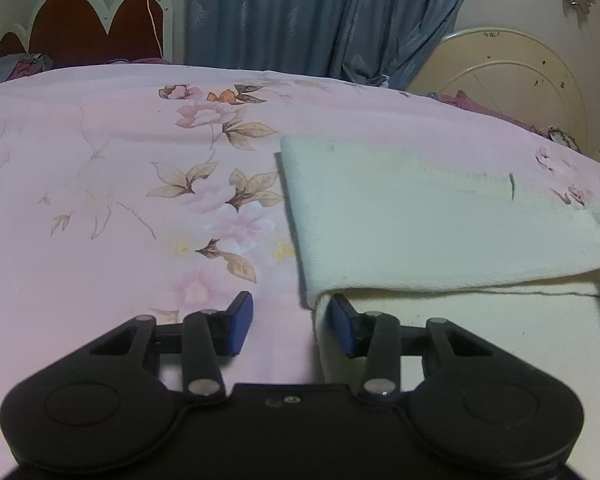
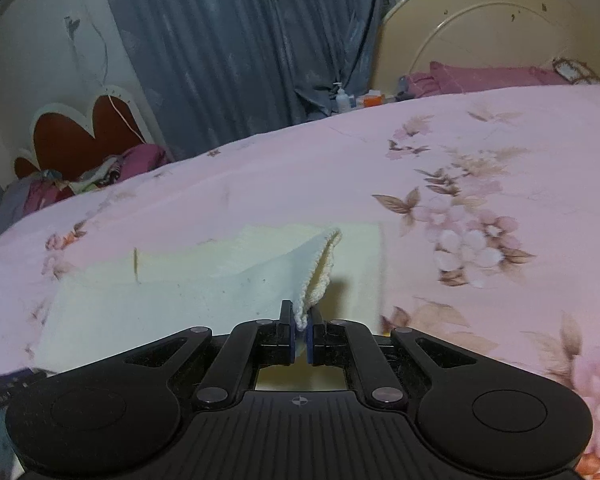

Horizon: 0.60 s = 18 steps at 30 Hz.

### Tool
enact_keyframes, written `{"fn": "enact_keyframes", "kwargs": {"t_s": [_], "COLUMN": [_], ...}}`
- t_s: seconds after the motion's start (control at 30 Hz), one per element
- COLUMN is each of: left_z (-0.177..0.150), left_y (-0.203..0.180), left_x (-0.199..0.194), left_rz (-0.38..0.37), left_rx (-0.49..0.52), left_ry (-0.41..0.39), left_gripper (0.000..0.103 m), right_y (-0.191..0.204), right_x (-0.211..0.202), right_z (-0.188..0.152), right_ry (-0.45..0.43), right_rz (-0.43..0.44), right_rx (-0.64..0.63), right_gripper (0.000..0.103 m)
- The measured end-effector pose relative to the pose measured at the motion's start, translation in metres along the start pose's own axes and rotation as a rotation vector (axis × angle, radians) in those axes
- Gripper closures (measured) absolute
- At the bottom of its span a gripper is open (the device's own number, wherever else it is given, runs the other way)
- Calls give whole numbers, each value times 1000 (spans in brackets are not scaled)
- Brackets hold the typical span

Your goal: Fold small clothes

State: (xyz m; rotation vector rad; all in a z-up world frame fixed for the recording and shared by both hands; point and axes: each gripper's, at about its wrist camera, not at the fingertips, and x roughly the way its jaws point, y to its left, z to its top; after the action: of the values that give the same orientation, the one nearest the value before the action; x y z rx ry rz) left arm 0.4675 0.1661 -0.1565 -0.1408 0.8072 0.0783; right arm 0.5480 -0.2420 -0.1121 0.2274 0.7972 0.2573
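Lying crosswise, the cream cloth (image 2: 204, 280) is corner-pinched by right gripper (image 2: 299, 330); left gripper (image 1: 290, 322) released.

Both cameras sit low, close over the bed (image 1: 100, 152), and each looks forward along its own fingers. The left wrist view faces across the bed toward the blue curtain (image 1: 300, 12), with the cream cloth (image 1: 420, 216) near on its right. The right wrist view faces the same curtain (image 2: 240, 40), with the cloth (image 2: 180, 288) just ahead. Both views share the cloth, curtain, cream headboard (image 1: 520, 72) and red heart-shaped board (image 2: 84, 136).
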Motion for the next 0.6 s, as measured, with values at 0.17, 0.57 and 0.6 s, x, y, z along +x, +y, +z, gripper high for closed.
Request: {"fn": "enact_keyframes", "kwargs": {"t_s": [0.17, 0.57, 0.6], "left_z": [2, 1, 1], "left_y": [1, 0, 0], "left_x": [1, 1, 1], "left_rz": [2, 4, 4], "left_rx": [-4, -3, -1], "left_ry": [6, 10, 11], "left_gripper": [62, 62, 62], "right_y": [-6, -12, -12], "right_x": [-4, 1, 2], "right_z": [-6, -15, -16], "right_ry": [16, 49, 53], "right_rz": [5, -10, -12], "right_rx": [8, 20, 21], "right_gripper": [99, 99, 99]}}
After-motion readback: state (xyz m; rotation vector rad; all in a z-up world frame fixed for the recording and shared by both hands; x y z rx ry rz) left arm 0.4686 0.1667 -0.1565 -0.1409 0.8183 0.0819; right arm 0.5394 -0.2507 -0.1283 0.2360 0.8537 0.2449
